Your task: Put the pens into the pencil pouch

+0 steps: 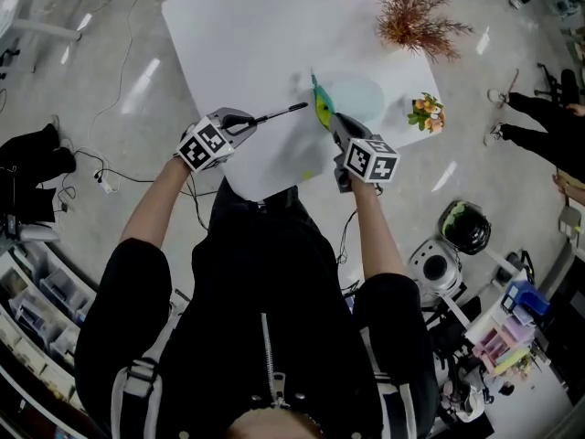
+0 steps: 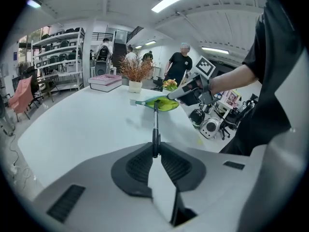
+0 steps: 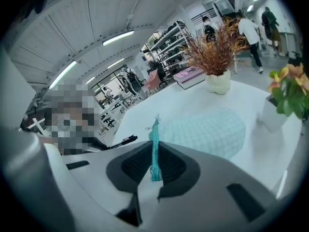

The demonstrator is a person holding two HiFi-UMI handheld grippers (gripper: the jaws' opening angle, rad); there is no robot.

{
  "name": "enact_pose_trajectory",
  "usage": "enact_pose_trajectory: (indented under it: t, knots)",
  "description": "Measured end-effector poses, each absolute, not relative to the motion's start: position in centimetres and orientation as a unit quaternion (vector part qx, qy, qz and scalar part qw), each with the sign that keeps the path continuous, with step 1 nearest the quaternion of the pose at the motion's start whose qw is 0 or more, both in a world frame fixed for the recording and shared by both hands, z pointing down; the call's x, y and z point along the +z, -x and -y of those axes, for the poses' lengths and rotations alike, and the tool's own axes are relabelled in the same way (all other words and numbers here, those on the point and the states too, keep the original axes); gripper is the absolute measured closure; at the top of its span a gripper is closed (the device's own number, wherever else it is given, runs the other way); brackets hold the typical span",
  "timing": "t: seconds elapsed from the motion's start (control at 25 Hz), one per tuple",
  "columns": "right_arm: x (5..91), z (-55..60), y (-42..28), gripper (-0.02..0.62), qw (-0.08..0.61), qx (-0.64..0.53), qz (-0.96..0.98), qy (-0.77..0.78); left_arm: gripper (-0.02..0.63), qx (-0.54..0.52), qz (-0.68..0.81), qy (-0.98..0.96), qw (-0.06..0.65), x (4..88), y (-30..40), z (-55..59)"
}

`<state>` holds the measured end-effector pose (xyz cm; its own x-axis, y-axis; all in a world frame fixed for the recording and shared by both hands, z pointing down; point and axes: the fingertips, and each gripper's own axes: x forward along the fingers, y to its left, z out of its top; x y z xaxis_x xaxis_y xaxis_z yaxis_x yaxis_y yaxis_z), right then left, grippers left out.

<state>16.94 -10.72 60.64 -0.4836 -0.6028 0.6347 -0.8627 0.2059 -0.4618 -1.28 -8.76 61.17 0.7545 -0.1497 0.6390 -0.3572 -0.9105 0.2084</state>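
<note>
Black pen (image 1: 281, 112) clamped by its near end in left claw (image 1: 245, 122), jaws closed on the barrel, tip aimed right at the pencil pouch (image 1: 355, 94). Pen looks lifted clear of the white counter (image 1: 238, 44), just left of the pouch. Right claw (image 1: 335, 126) is closed on the pouch's teal zipper edge and pinches the near rim up. The rest of the mint checked body lies flat on the counter, centre-right. Pen: light, stiff, smooth barrel, likely to pivot when held only at the end; a grip further along would steady it. Pouch: soft floppy fabric, mouth will probably sag shut; best taken at the zipper tape by the opening. Small flower pot (image 1: 426, 112) stands just right of the pouch, so mind it.
</note>
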Motion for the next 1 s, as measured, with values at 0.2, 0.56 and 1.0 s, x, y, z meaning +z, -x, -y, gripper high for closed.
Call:
enact_pose_trajectory:
  t: [0.2, 0.56, 1.0]
  knots:
    - [60.5, 10.7, -17.0, 0.549, 0.157, 0.405, 0.759, -0.484, 0.535, 0.333, 0.12, -0.923, 0.149, 61.2, -0.9, 9.0]
    - [60.3, 11.1, -17.3, 0.549, 0.148, 0.406, 0.76, -0.485, 0.535, 0.349, 0.108, -0.92, 0.141, 62.0, -4.3, 10.1]
    - [60.2, 11.0, -17.1, 0.549, 0.154, 0.399, 0.762, -0.486, 0.535, 0.359, 0.122, -0.915, 0.14, 62.2, -6.7, 11.4]
